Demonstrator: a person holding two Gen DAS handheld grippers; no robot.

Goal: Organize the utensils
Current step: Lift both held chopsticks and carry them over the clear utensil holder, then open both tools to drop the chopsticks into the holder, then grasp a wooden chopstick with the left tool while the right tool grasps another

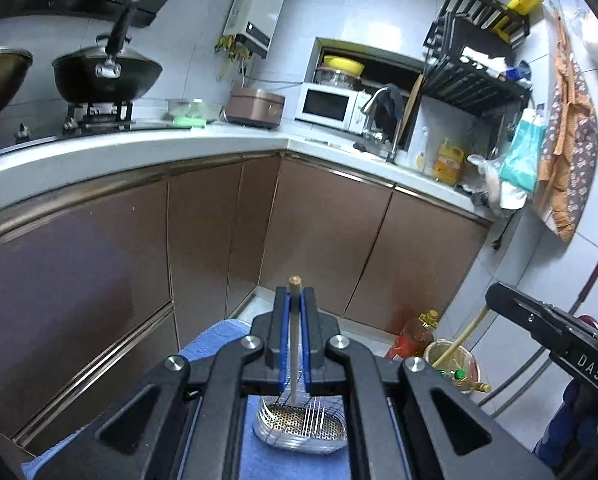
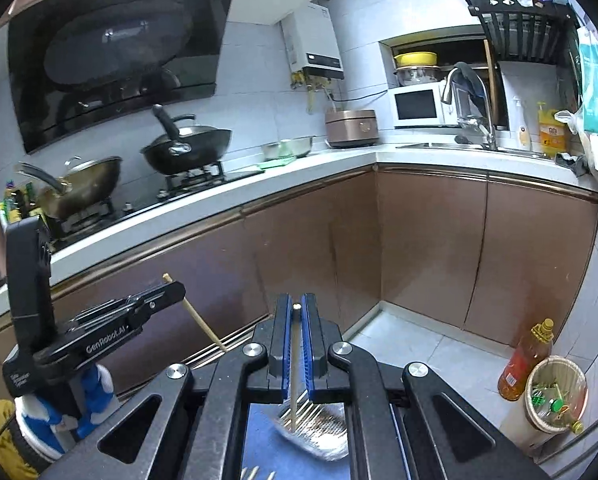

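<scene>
Each gripper grasps one chopstick: the left gripper pinches its chopstick, the right gripper pinches another chopstick, above a metal strainer.

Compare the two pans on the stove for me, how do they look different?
The black wok is dark all over, while the brass-coloured wok is a dull gold. The black wok's handle rises steeply; the brass-coloured wok's handle curves low toward the left. The black wok sits nearer the rice cooker. Both rest on burners with lids on.
</scene>
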